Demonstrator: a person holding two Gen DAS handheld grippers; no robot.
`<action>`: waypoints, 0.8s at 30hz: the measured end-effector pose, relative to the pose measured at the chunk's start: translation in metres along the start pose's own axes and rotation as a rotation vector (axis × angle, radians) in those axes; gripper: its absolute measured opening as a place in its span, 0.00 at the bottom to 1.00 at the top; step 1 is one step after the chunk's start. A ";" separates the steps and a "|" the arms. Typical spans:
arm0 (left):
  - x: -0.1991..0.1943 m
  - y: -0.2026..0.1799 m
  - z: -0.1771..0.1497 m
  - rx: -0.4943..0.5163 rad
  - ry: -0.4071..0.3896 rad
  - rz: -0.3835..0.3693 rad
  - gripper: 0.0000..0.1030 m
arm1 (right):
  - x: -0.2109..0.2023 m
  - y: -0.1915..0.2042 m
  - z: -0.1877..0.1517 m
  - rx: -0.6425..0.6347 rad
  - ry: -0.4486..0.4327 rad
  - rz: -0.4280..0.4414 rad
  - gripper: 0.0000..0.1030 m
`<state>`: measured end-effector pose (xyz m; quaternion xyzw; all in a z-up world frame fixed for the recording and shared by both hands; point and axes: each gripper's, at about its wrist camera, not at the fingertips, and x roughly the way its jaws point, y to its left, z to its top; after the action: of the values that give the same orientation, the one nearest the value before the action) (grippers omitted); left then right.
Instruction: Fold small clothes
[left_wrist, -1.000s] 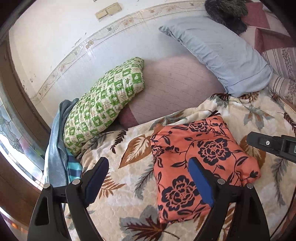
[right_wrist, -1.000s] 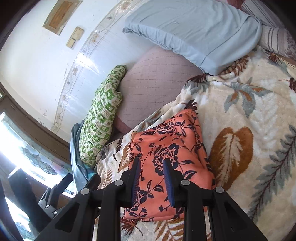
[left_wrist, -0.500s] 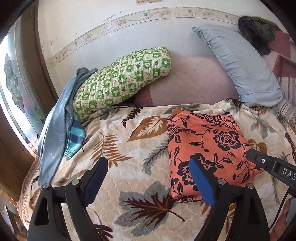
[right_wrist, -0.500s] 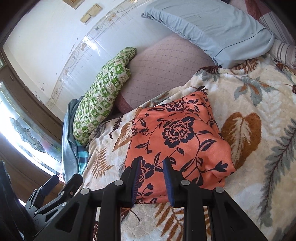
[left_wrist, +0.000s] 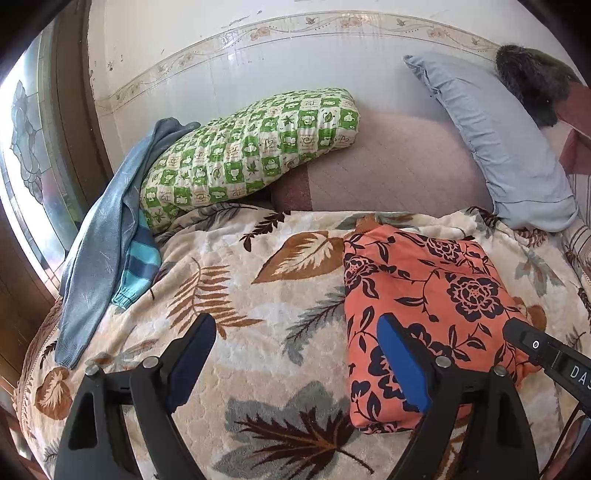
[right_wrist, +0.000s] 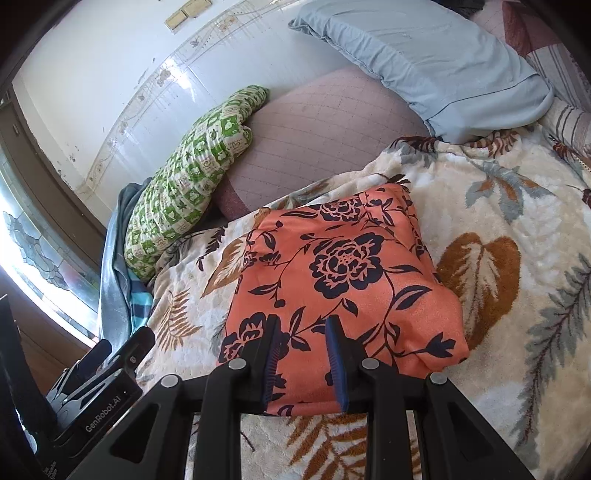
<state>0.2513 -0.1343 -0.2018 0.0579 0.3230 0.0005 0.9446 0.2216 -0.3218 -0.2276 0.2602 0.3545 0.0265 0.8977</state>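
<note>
A: Where's the orange floral garment?

B: Folded on the leaf-print blanket, at 3 o'clock in the left view. Left claw gapes wide, empty. Right claw is narrowly parted above the near edge, gripping nothing.

A: Handling?

B: Likely light, limp, slippery; pinch a folded edge or corner.

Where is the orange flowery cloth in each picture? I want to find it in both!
Left wrist view: the orange flowery cloth lies folded on the leafy blanket, lower right, partly behind one finger of the left claw.
Right wrist view: the same cloth fills the middle, just beyond the right claw.
Shared landmark: the green checked pillow sits up and left of the cloth in both.
</note>
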 end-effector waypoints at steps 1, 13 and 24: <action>0.004 0.000 0.001 0.000 0.004 -0.004 0.86 | 0.004 0.000 0.001 0.001 0.005 0.000 0.27; 0.061 -0.004 -0.001 0.001 0.091 -0.014 0.87 | 0.052 -0.020 0.015 0.041 0.073 -0.073 0.27; 0.105 0.008 -0.027 -0.023 0.292 -0.007 0.87 | 0.054 -0.023 0.007 -0.010 0.115 -0.114 0.26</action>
<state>0.3182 -0.1190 -0.2859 0.0455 0.4570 0.0094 0.8883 0.2630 -0.3320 -0.2678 0.2332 0.4193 -0.0078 0.8773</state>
